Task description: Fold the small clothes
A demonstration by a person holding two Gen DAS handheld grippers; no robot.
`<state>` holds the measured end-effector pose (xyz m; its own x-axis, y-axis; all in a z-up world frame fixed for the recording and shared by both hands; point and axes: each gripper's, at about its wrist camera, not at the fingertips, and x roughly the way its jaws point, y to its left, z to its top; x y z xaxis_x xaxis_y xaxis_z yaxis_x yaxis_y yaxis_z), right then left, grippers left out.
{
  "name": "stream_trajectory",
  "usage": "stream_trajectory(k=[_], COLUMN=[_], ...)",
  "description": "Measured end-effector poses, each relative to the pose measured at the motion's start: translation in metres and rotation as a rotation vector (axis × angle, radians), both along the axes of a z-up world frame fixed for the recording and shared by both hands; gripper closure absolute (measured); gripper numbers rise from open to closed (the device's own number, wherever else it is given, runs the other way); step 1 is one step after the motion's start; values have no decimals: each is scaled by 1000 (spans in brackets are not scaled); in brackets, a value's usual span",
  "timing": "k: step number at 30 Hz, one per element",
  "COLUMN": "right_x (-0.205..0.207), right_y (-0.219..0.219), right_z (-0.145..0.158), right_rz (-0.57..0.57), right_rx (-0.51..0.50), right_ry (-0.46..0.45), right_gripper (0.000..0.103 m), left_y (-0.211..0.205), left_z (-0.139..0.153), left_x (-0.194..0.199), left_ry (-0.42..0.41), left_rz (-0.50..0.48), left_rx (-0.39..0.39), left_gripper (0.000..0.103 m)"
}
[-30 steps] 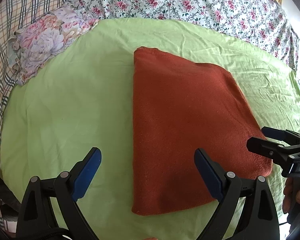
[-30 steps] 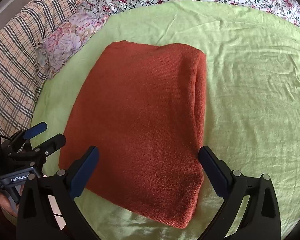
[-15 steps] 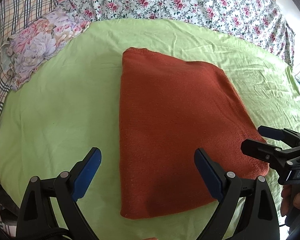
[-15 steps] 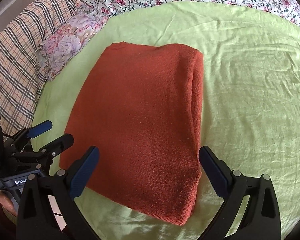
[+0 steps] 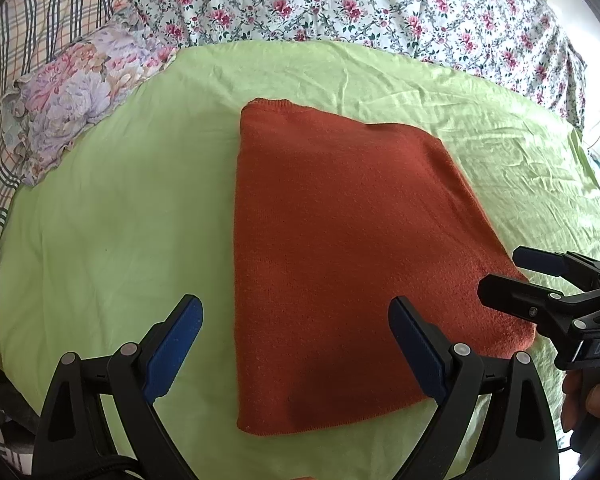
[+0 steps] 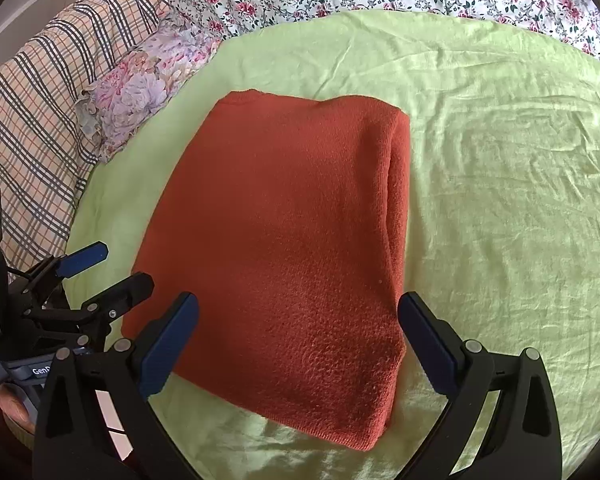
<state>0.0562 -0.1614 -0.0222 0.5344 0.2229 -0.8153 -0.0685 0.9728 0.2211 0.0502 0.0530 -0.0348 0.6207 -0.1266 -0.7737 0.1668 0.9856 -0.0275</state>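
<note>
While both grippers hung above the bed, I found the folded rust sweater (image 5: 340,272) lying flat mid-frame on the green sheet (image 5: 120,220). My left gripper (image 5: 296,344) stood wide open, holding nothing. My right gripper (image 6: 300,344) likewise gaped empty. A floral pillow (image 6: 140,84) sat upper left.

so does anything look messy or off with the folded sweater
Nothing stands out. The sweater lies flat in a neat folded rectangle on the green sheet, edges fairly even. Both grippers, left and right, are open and hold nothing.
</note>
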Motion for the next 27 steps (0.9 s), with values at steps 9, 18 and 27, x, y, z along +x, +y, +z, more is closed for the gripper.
stream_trajectory(k=[9,18,27], right_x=[-2,-7,-10], right_y=[2,5,5], right_z=[2,4,5], right_rz=[-1,-10,-9], right_rx=[4,4,4], right_ry=[-8,-19,-31], right_gripper=[3,3,3], left_y=[-3,-4,-4], left_z=[1,3,4], left_x=[-4,-6,-8], left_ry=[-9,-16,-20], left_rz=[-6,-17,-24], left_rx=[2,5,3], left_gripper=[9,8,8])
